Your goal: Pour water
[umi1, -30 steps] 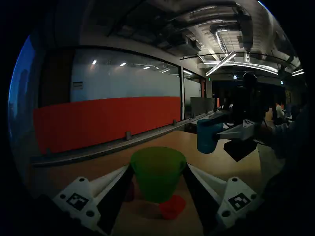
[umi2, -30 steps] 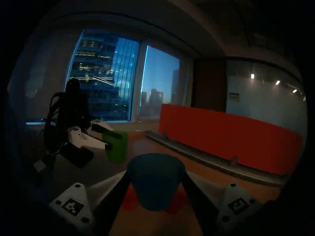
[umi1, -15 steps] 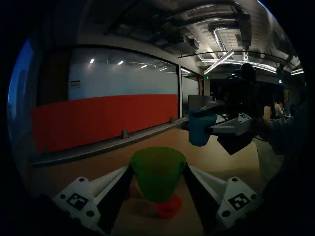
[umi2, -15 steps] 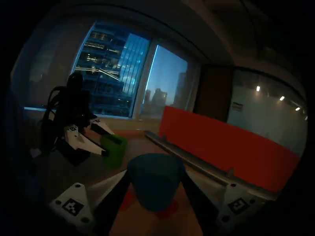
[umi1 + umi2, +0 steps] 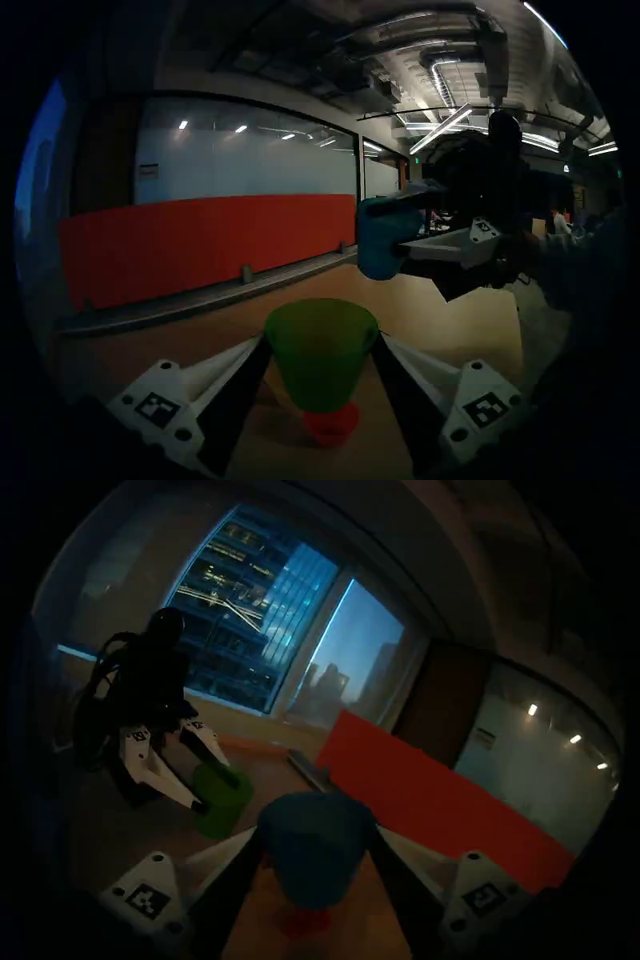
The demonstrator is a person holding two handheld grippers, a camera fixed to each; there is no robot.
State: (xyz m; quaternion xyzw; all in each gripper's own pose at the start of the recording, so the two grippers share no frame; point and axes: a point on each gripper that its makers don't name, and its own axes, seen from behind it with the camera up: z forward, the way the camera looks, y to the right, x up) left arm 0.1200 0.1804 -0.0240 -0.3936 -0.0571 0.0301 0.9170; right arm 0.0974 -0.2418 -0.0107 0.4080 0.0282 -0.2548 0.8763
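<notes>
Blue cup point(image 5: 314, 862), tilted, sits clamped in the right gripper's point(image 5: 316, 836) fingers. Left gripper's point(image 5: 320, 342) fingers pinch the upright green cup point(image 5: 322, 368).

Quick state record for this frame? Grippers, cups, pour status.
left gripper: fingers shut on green cup
green cup: upright, above a red disc on the table
right gripper: fingers shut on blue cup
blue cup: tilted, off the table, higher than green cup
cups: apart, blue cup not over green cup
water: none visible; too dark to tell
pour: not yet begun
</notes>
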